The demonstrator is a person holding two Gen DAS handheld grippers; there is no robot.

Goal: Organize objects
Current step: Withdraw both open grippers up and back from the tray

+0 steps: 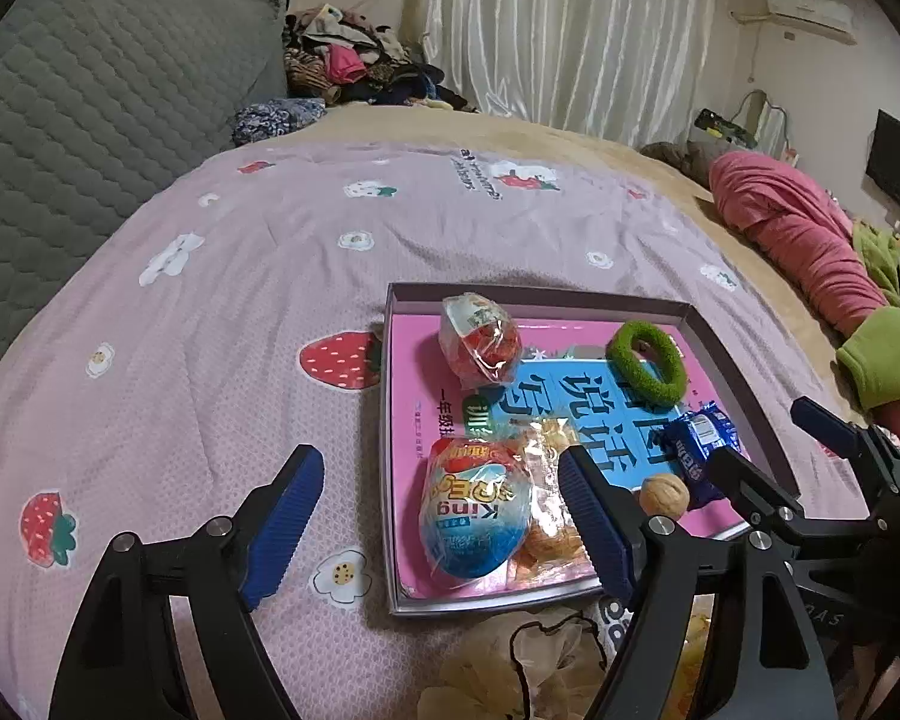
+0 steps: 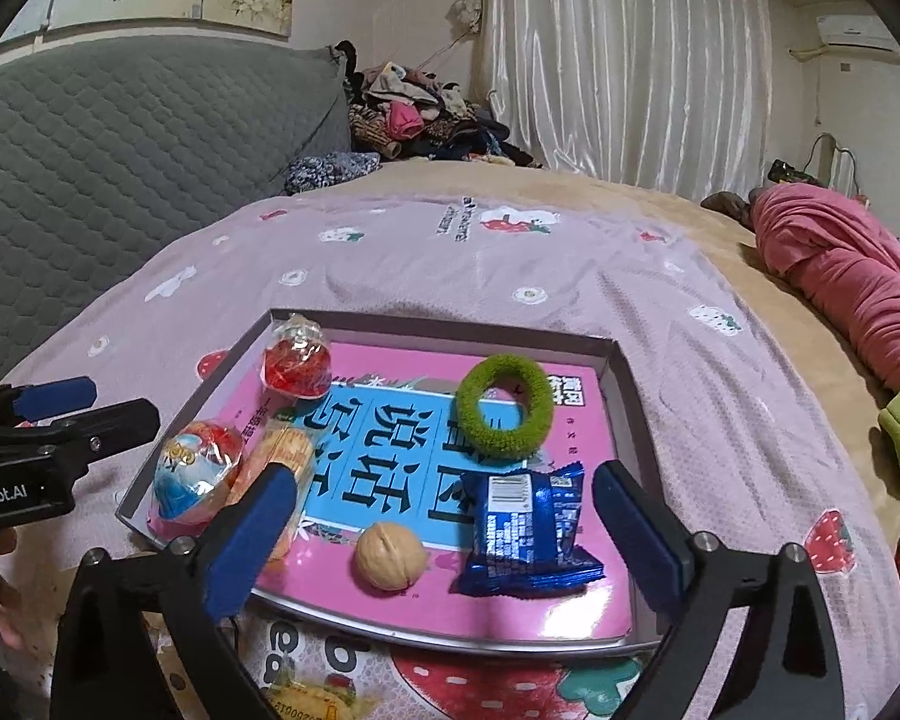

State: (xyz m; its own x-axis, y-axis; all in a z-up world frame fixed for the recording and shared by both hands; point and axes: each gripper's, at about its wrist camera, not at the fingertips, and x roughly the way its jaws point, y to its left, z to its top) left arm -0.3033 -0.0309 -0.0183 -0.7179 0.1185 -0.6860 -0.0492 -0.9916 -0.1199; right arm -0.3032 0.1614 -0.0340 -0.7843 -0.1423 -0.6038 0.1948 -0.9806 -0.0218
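A shallow grey box [image 1: 389,420] [image 2: 625,414] lies on the quilt with a pink and blue book [image 2: 384,414] flat inside it. On the book rest a red wrapped sweet [image 1: 480,339] [image 2: 297,363], a green hair ring [image 1: 648,363] [image 2: 504,411], a blue snack packet [image 1: 699,450] [image 2: 525,531], a walnut [image 1: 664,495] [image 2: 388,555], a wrapped toy egg [image 1: 474,510] [image 2: 195,474] and an orange snack pack [image 1: 549,504] [image 2: 285,456]. My left gripper [image 1: 441,462] [image 2: 90,405] is open above the egg. My right gripper [image 2: 444,480] [image 1: 762,438] is open, its fingers astride the walnut and the packet without touching them.
A pink strawberry quilt [image 1: 240,312] covers the bed, with a grey quilted headboard [image 1: 90,120] at left. Piled clothes [image 1: 354,60] and a curtain stand behind. Pink and green garments [image 1: 810,252] lie at right. A plastic bag with snacks [image 2: 312,690] sits near the front edge.
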